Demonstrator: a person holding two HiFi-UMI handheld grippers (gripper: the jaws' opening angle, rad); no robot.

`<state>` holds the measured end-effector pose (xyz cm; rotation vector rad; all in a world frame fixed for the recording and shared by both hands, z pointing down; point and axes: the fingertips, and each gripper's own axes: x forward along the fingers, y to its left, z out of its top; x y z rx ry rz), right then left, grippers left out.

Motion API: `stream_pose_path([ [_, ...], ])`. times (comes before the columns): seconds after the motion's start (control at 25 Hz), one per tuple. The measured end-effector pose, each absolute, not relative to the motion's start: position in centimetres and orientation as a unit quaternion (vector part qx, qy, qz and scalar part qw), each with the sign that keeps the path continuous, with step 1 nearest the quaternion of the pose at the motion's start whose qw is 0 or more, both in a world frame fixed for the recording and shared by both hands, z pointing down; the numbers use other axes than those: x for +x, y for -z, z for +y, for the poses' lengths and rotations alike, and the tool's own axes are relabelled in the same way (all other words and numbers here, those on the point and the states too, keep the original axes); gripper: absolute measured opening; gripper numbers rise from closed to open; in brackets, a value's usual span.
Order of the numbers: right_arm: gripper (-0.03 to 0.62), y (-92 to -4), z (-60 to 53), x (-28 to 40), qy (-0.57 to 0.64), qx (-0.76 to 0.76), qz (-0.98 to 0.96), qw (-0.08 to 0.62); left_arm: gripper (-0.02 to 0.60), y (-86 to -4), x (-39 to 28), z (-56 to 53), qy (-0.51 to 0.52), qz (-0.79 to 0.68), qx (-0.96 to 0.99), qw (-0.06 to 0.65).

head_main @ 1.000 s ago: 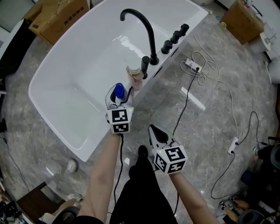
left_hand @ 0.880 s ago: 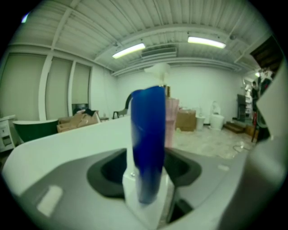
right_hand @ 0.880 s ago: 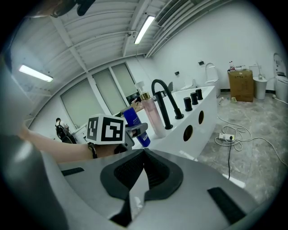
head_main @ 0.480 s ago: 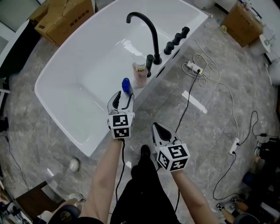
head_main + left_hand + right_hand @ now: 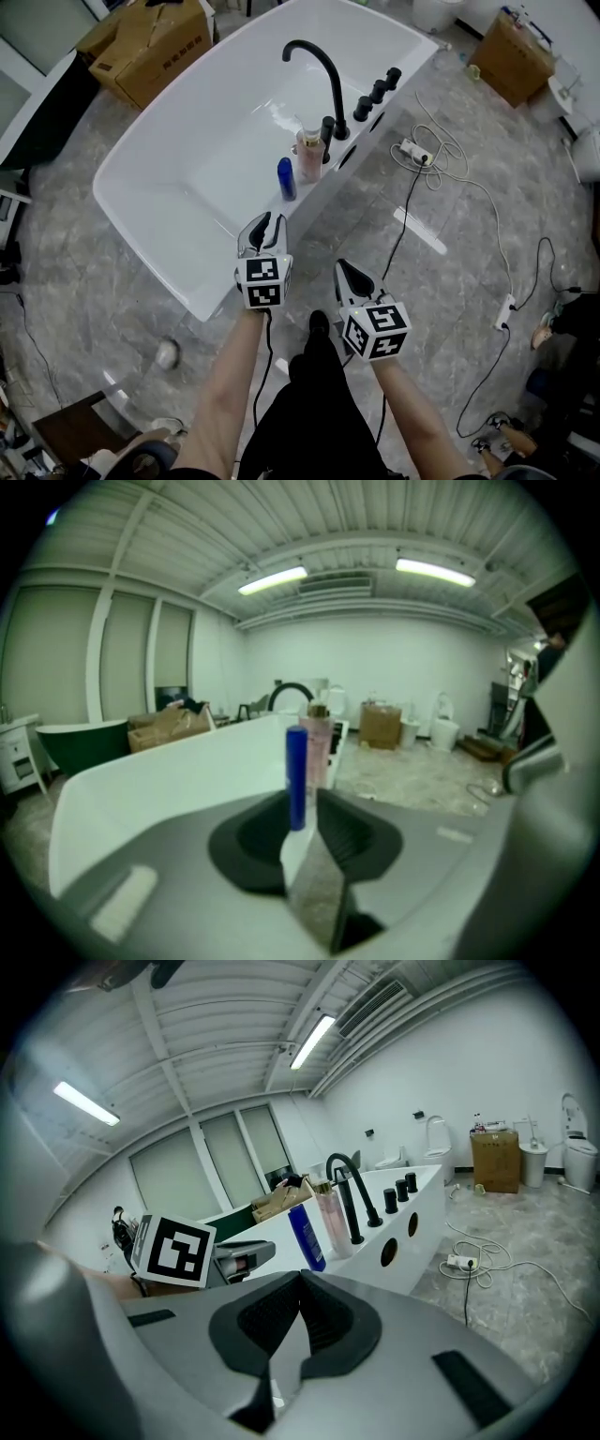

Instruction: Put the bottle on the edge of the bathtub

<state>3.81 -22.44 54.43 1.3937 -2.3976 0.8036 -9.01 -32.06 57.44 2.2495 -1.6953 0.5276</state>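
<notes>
Bottle (image 5: 286, 178) stands on bathtub (image 5: 187, 159) edge; left gripper (image 5: 266, 221) apart, empty fingers (image 5: 252, 231) closing.

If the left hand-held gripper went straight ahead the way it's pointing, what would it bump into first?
Probably the blue bottle, standing on the bathtub edge straight ahead of the left hand-held gripper, whose closing jaws hold nothing. The pink bottle stands behind it; depth is hard to judge.

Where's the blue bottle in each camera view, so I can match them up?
Head view: blue bottle, upper centre.
Left gripper view: blue bottle, dead centre.
Right gripper view: blue bottle, centre.
Shared landmark: black faucet, just beyond the bottle in all three.
</notes>
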Motion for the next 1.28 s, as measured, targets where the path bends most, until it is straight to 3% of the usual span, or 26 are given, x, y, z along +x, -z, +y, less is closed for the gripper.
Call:
stream_pose_path([
  [0.68,0.004,-49.2,-15.0,2.0,-0.237,0.496,-0.827,0.117,0.011,-50.9,-11.4,-20.7,-0.157,-0.558,0.804,0.13],
  [1.28,0.004,-45.7,-11.0,1.6,-0.215,0.499,-0.833,0.106,0.008,-46.4,-13.2,-14.1,-0.136,-0.555,0.813,0.114],
])
